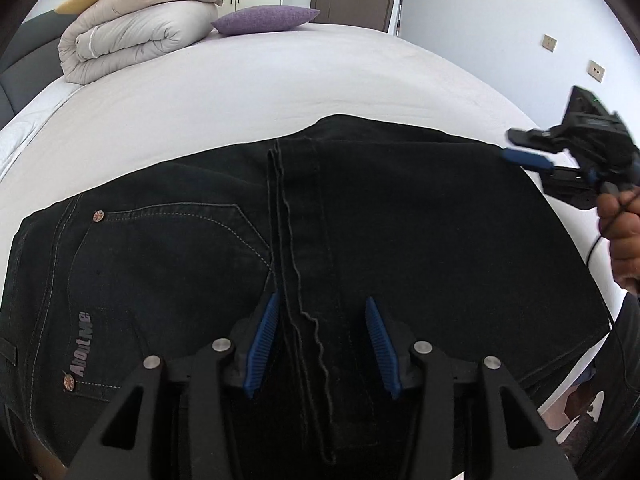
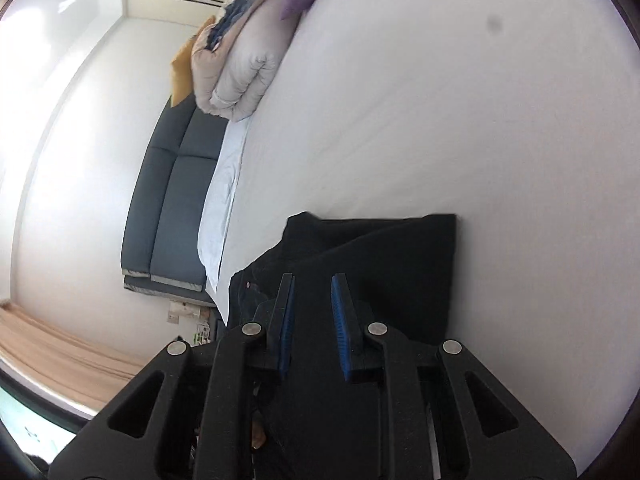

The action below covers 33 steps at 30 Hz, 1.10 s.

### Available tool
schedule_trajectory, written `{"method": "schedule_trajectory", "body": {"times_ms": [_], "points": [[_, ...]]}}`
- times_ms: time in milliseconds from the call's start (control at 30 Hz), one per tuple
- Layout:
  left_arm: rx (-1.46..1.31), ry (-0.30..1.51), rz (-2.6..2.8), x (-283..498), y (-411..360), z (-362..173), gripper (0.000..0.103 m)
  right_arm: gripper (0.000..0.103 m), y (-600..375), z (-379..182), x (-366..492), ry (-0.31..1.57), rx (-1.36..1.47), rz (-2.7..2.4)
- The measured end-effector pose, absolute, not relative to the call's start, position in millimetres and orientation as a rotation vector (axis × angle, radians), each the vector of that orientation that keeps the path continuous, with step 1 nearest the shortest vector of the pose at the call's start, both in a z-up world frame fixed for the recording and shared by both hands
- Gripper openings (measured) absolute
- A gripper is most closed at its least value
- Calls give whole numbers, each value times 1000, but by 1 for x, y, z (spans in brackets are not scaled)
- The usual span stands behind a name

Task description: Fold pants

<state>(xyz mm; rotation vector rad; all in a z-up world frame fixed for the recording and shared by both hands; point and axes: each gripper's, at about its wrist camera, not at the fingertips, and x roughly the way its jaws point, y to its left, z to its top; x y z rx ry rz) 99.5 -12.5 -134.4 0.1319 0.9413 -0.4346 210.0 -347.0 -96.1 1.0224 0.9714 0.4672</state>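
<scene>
With black jeans (image 1: 360, 220) already doubled on the white bed (image 1: 280, 72), keep left gripper (image 1: 322, 346) and right gripper (image 2: 312, 320) parted, empty; pinch both layers squarely before folding again.

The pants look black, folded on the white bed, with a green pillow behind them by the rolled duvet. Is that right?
Not quite: the pillow is purple, not green, as the left wrist view shows. The rest holds: the black pants lie folded on the white bed, and the pillow sits by the rolled duvet.

Both wrist views close over pants (image 1: 360, 220), bed (image 1: 280, 80)
</scene>
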Motion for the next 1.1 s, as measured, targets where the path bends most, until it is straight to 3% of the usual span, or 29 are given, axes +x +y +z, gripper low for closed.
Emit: {"method": "schedule_trajectory", "body": {"times_ms": [233,633,767,967,1000,1067,1100], "points": [[148,928,-429,91,-22,-137,50,15,-313,-164,232,1054,1017,516],[141,922,-429,89,-20,-137,49,14,-256,-143,85,1172,933,605],[109,919,-424,90,-17,-135,49,0,-250,-141,78,1185,841,549],[-118,868,-400,71,19,-120,49,0,-246,-147,70,1148,807,547],[-165,841,-382,64,31,-115,50,0,-246,-147,69,1144,803,546],[-291,753,-328,48,67,-102,62,0,-247,-149,65,1142,806,548],[-356,710,-288,41,88,-97,75,0,-246,-150,65,1142,806,546]]}}
